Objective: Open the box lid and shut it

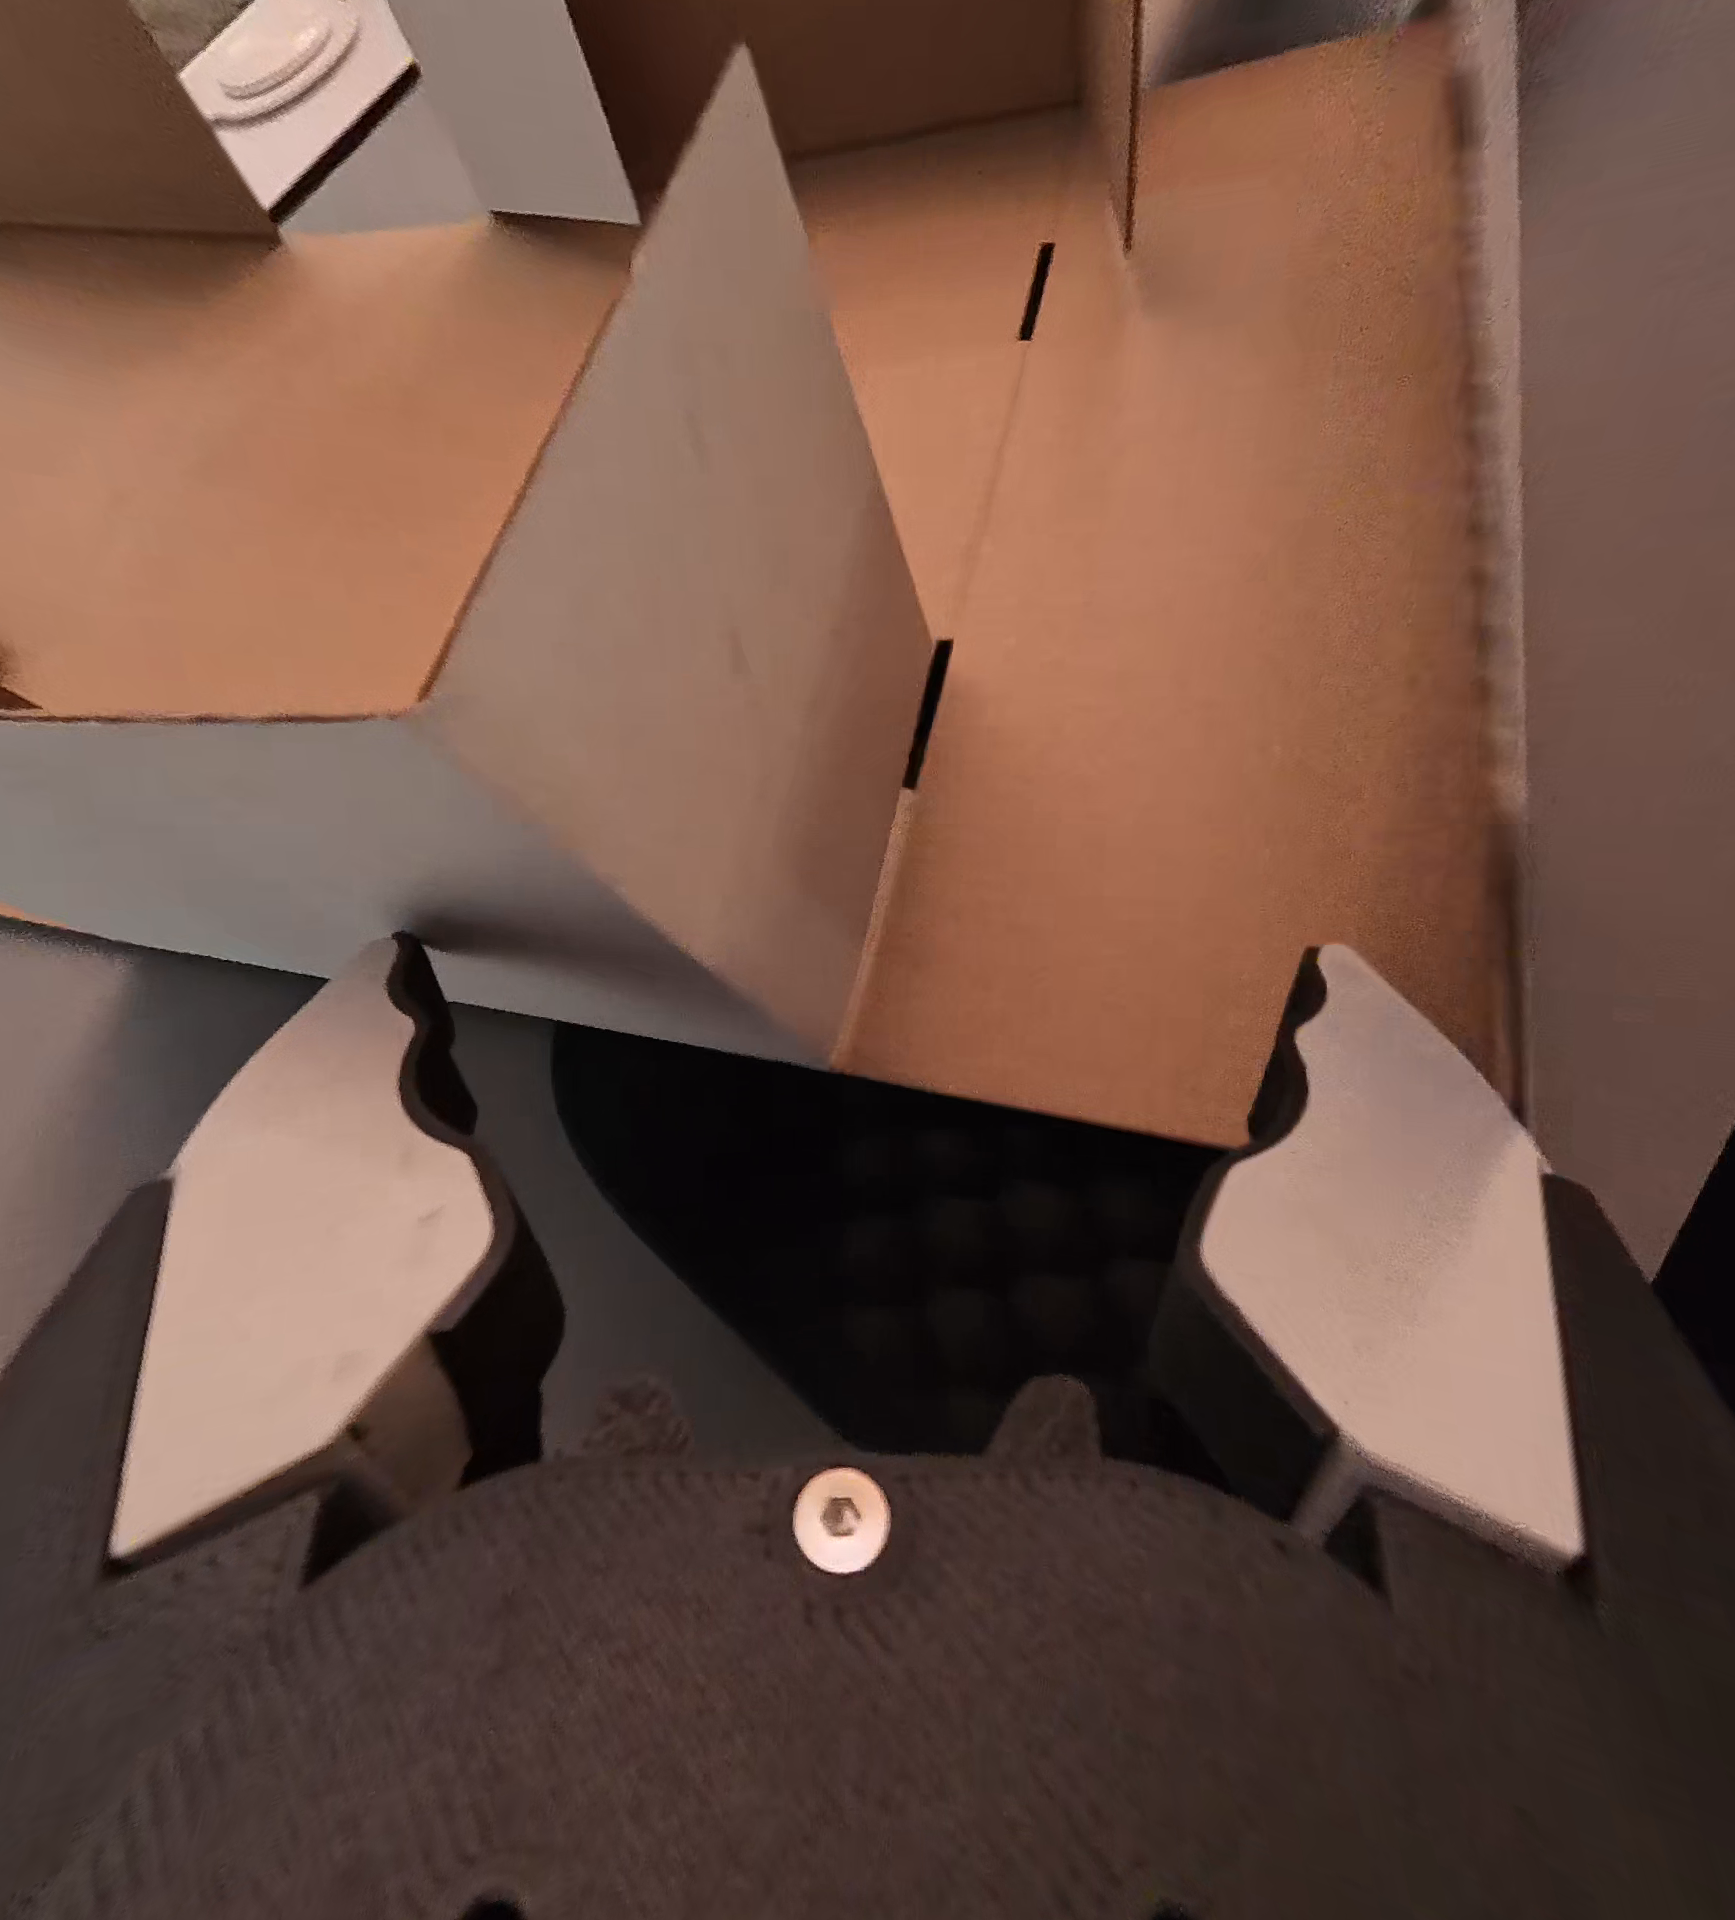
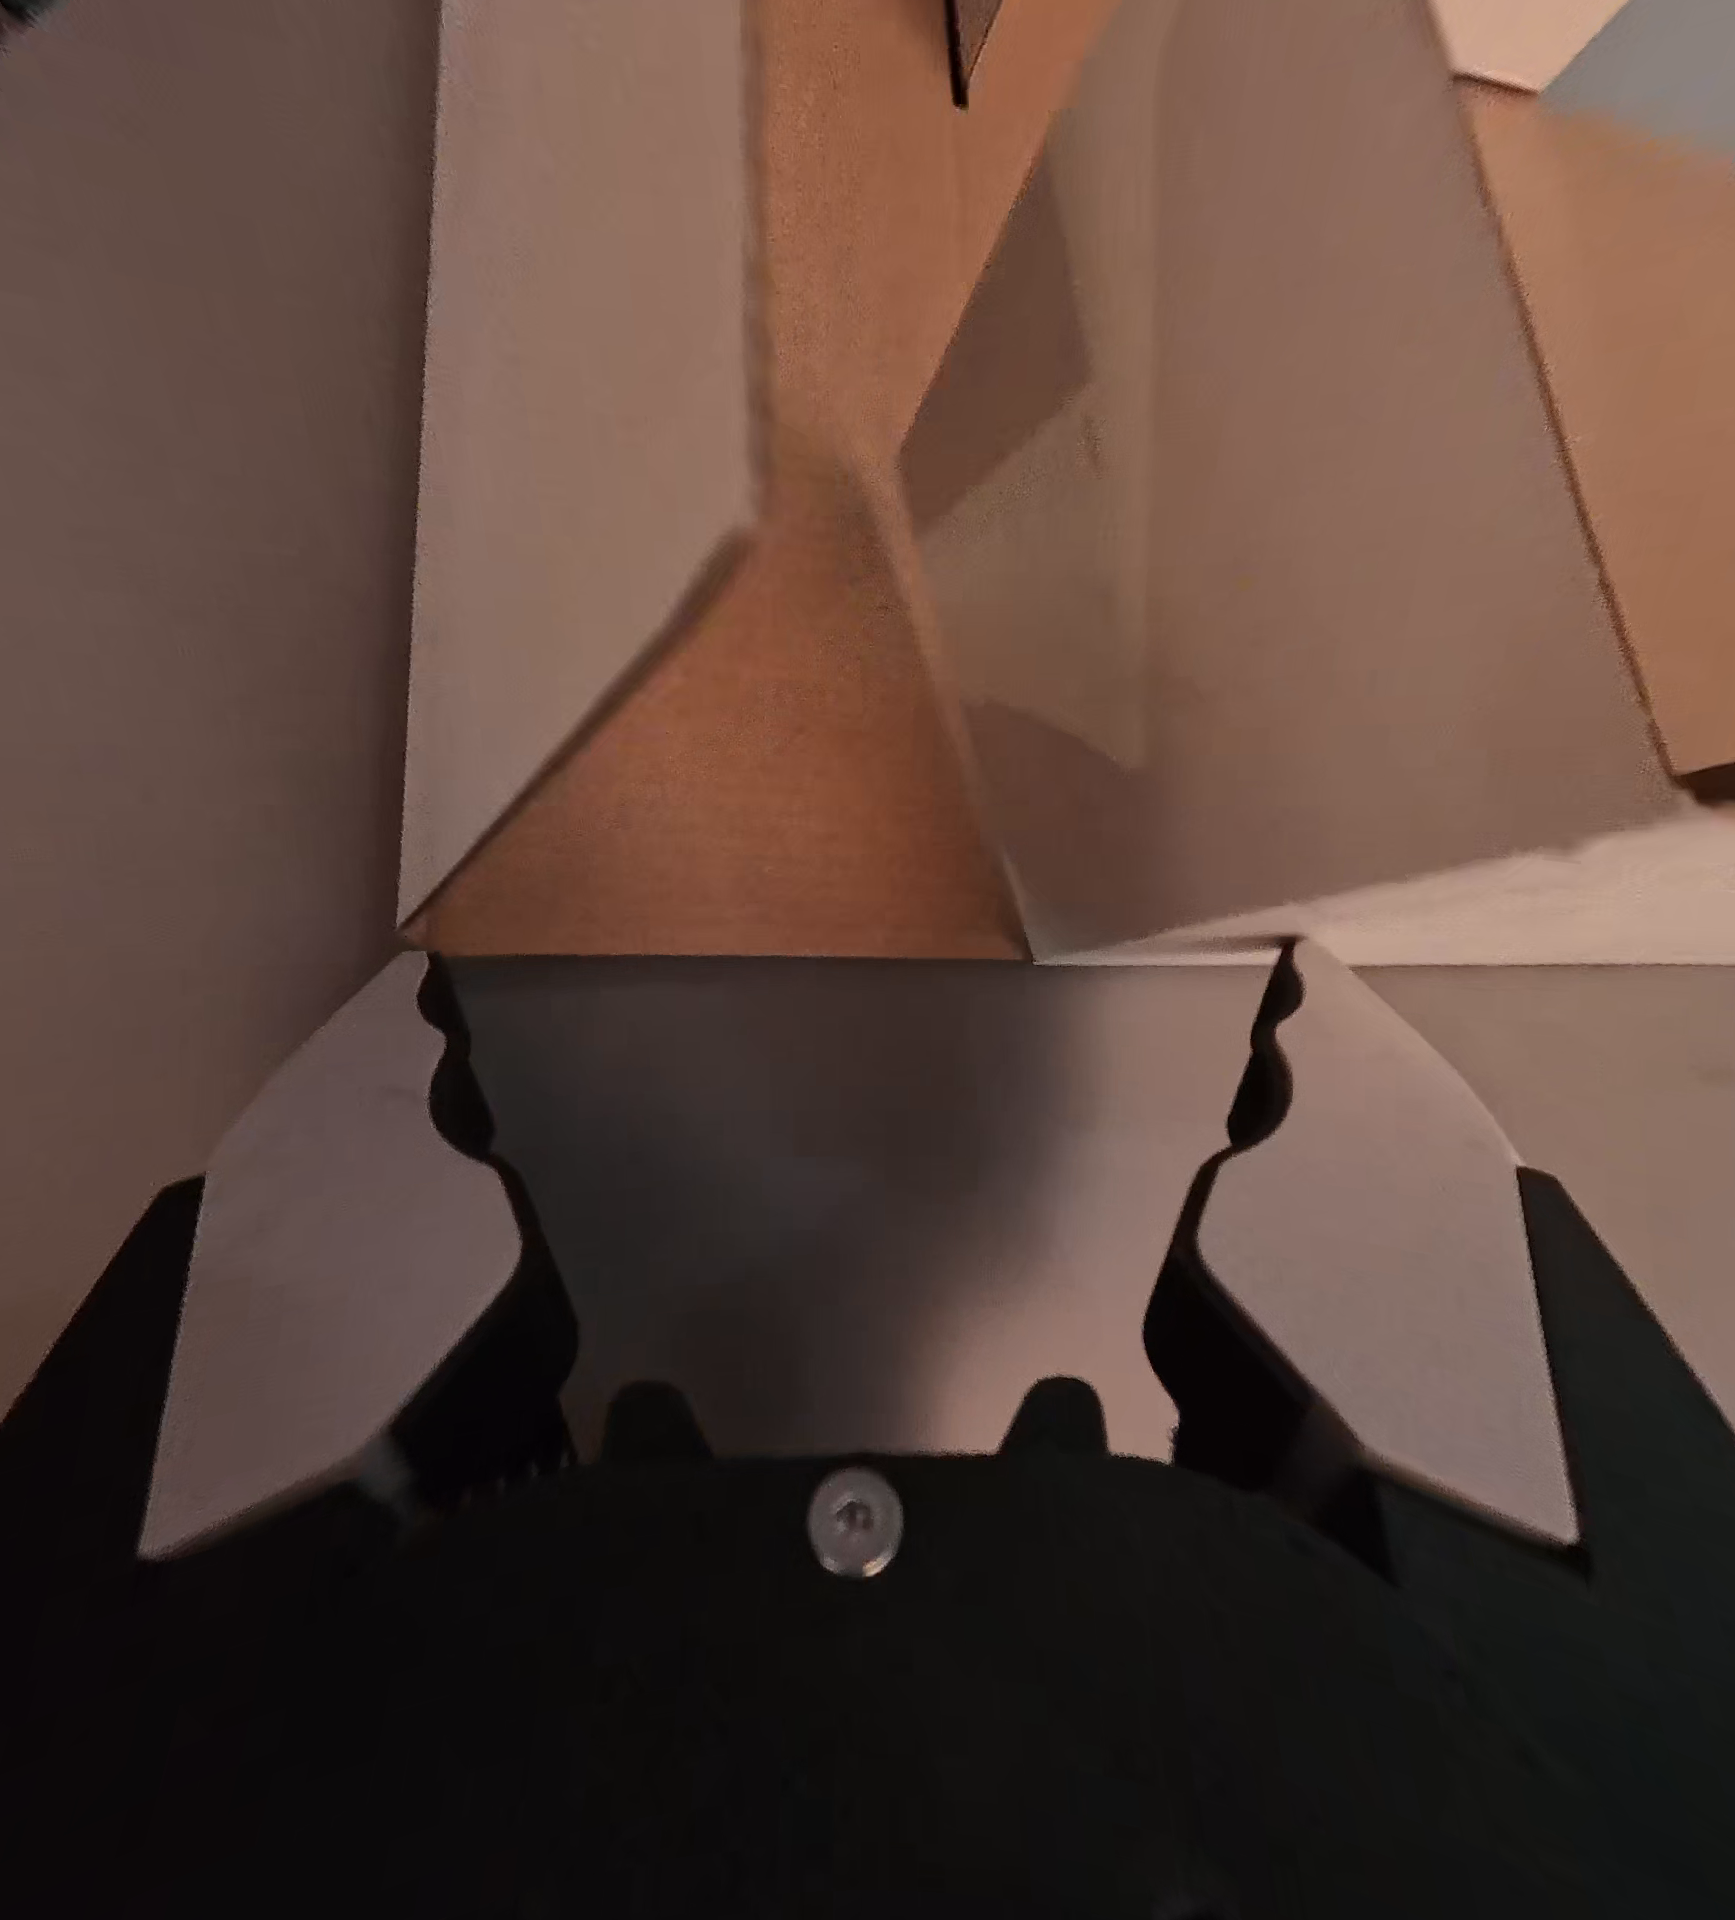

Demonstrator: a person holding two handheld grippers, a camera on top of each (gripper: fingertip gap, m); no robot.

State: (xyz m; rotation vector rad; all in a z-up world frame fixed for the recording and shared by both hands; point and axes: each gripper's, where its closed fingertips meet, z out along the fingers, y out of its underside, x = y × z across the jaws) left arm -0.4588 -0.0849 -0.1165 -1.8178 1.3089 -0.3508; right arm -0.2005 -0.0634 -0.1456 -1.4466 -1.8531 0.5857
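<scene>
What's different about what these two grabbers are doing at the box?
The left gripper has a box corner and dark foam between its open jaws; the right gripper faces a flat grey panel. The left view shows the brown lid lying open; the right shows folded flaps. Both are wide open, holding nothing.

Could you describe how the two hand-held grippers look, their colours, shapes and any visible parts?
The left hand-held gripper and the right hand-held gripper look alike: a black body with a ridged, printed-looking texture, one silver hex screw in the middle, and two flat grey fingers with wavy black inner edges. No cables, markings or sleeves are visible.
</scene>
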